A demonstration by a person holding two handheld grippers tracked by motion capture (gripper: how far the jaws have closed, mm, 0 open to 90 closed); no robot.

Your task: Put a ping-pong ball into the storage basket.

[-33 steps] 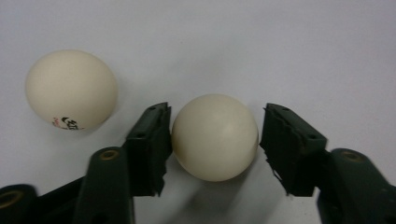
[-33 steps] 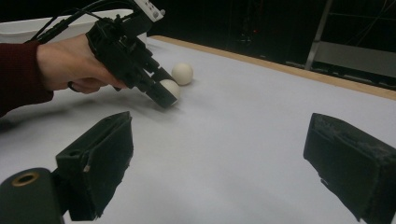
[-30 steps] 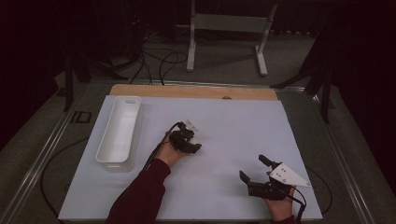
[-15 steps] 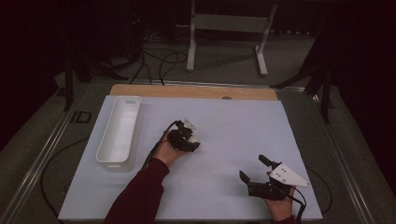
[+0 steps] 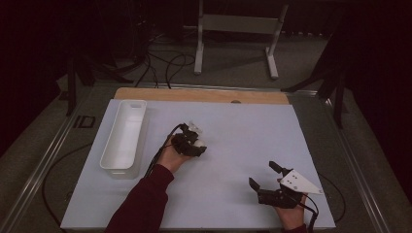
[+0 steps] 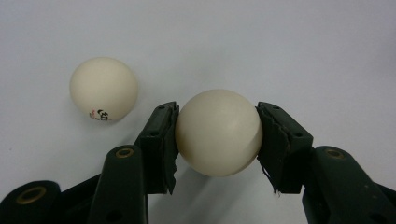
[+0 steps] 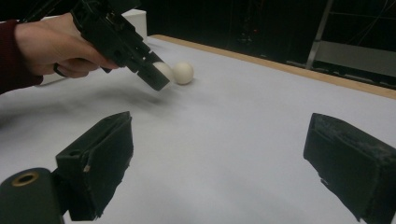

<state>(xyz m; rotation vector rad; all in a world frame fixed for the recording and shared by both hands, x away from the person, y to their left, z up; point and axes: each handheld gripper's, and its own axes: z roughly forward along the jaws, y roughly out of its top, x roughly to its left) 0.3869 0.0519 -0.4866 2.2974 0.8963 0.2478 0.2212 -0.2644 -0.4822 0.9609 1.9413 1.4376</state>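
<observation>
Smooth cream ball (image 6: pixel 218 133), round, matte: clamped between the left hand-held gripper (image 6: pixel 217 140) pads, right of the white rectangular tray (image 5: pixel 124 138). Second ball (image 6: pixel 103 88), printed mark, just beside it on the bench (image 5: pixel 243 126): pale sheet, wooden far edge. Right hand-held gripper (image 5: pixel 266 175): jaws wide, holding nothing. Dark room, metal stand (image 5: pixel 238 34) behind.
</observation>
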